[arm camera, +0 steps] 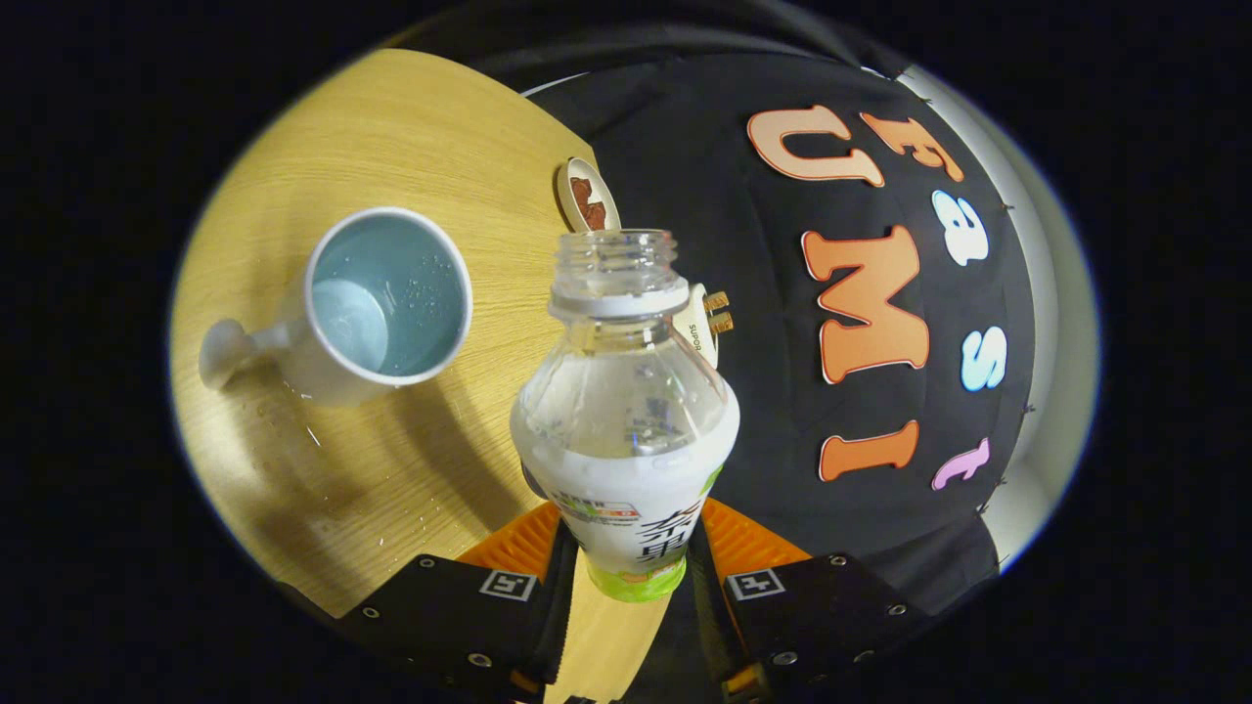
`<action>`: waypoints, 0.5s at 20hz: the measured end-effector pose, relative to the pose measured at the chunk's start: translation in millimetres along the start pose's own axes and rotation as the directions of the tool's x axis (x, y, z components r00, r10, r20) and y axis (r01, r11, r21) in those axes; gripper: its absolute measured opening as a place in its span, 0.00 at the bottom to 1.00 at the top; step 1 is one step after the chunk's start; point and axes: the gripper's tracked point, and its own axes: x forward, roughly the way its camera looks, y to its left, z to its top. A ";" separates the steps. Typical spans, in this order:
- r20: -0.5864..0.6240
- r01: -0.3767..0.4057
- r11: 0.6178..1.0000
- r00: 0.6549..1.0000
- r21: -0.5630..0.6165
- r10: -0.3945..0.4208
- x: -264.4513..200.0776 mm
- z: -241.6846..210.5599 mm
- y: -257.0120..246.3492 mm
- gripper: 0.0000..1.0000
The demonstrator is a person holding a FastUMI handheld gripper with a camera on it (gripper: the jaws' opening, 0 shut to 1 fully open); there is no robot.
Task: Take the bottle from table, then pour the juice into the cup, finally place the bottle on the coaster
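Bottle point(626, 430) sits clamped, uncapped, in my tongs point(631, 557), tilted above the table point(411, 147). Left of the bottle stands the cup point(377, 303).

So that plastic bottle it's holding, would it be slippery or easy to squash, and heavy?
The bottle, clamped between the hand-held gripper fingers, looks thin clear plastic, so it probably gives under a hard squeeze. Little liquid shows inside, so it is likely light. Its cap is off, so tilting could spill. Droplets on the table near the cup hint at possibly slippery surfaces.
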 end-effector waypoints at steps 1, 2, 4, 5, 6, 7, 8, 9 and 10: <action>0.002 -0.004 1.000 1.000 -0.015 0.004 0.9 -0.4 -0.5 0.56; 0.004 0.004 0.999 1.000 -0.038 -0.003 1.3 0.2 -2.3 0.56; 0.009 0.017 0.996 1.000 -0.088 -0.016 3.6 -0.1 -7.1 0.56; 0.011 0.016 0.995 1.000 -0.097 -0.015 7.1 -0.7 -7.8 0.56; 0.010 0.015 0.995 1.000 -0.103 -0.014 9.2 -2.6 -7.6 0.56; 0.010 0.012 0.994 1.000 -0.111 -0.011 8.4 -3.0 -7.9 0.56; 0.012 0.012 0.992 1.000 -0.125 -0.010 8.9 -2.5 -9.3 0.56; 0.013 0.013 0.990 1.000 -0.143 -0.011 9.1 -1.7 -10.6 0.56; 0.018 0.016 0.987 1.000 -0.159 -0.013 10.0 -1.7 -12.6 0.56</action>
